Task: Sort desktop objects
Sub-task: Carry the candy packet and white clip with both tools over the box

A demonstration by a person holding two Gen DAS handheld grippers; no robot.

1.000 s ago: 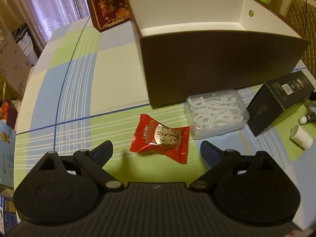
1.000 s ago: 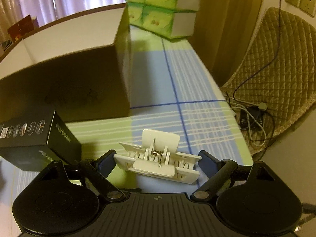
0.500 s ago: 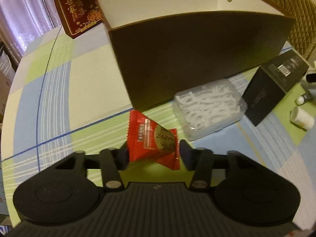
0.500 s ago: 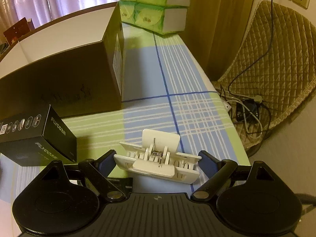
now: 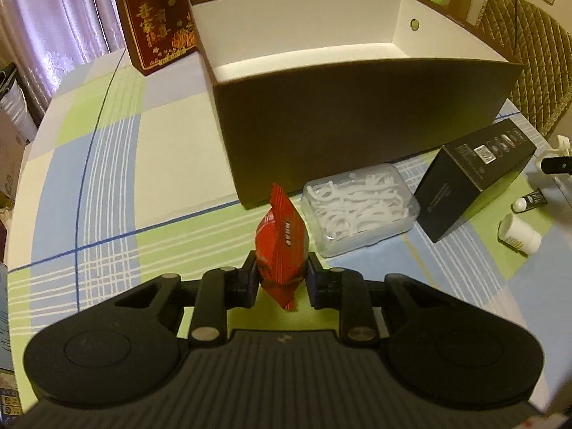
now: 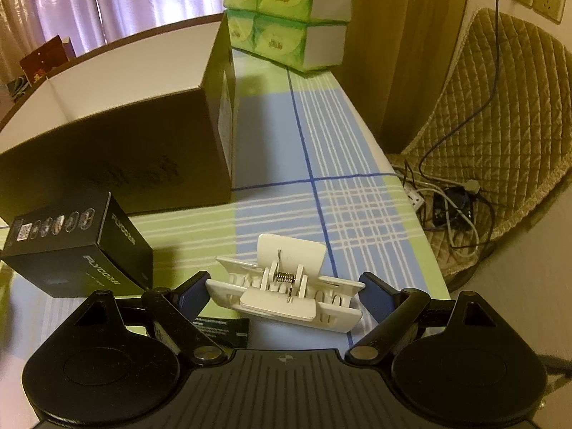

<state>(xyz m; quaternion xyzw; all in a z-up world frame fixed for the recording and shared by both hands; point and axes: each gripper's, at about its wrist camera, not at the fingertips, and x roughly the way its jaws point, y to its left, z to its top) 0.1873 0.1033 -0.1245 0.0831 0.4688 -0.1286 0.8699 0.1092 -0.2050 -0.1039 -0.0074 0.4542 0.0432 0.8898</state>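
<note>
The red candy packet (image 5: 280, 246) stands on edge, pinched at its lower half between the fingers of the left gripper (image 5: 280, 274), which are closed tight on it above the checked worktop (image 5: 107, 186). Just beyond it lies a clear case of white floss picks (image 5: 359, 209), and beside that a black carton (image 5: 472, 178) resting against the front of the large brown box (image 5: 357, 114), open at the top with a white inside. Two small white bottles (image 5: 520, 237) lie to the right. A red gift box (image 5: 157, 18) stands behind the brown box's left corner. The right gripper (image 6: 284, 287) holds a white plastic clip (image 6: 286, 287) between widely spread fingers, their blue pads touching its two ends. Green tissue packs (image 6: 286, 18) are stacked at the far edge.
</note>
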